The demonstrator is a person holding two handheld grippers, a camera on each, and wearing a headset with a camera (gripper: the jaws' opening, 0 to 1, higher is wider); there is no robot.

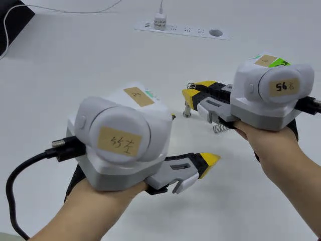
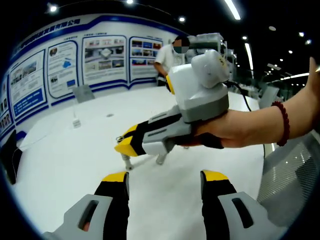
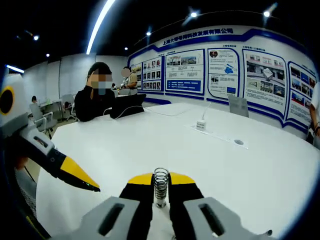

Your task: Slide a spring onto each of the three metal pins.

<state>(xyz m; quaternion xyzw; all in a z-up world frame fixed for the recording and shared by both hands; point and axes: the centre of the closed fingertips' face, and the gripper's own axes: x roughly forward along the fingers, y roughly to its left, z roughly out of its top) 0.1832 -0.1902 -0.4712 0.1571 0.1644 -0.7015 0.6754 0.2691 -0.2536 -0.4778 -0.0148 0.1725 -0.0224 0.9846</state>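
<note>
**Right tongs** (image 3: pixel 160 180)
- State: narrow, pinched on a spring (image 3: pixel 160 186) that stands upright between the jaw tips.
- Place: far right over the table (image 1: pixel 75 60), hovering just above the pins.

**Left tongs** (image 2: pixel 165 177)
- State: wide, holding nothing.
- Place: near left, well apart from the work, pointed toward the right tongs.

**Pins**
- A pin (image 2: pixel 127 163) stands upright right beneath the right tongs' tips.
- A second pin (image 2: pixel 161 159) stands just beside it, under the jaws.
- I cannot make out a third.
- They are too small for me to tell whether either already wears a spring.

**Loose spring** (image 1: pixel 219 128)
- Lies on the table on the near side of the right tongs.

**Step in hand, as I judge it**
- I am bringing the held spring to a pin. It is not yet threaded.

**Next move calls for**
- Set the coil's bore in line with the pin's top and keep its axis upright.
- Lower it straight, then ease the grip so the coil drops down the shaft.
- A tilted spring would likely catch on the pin's tip.
</note>
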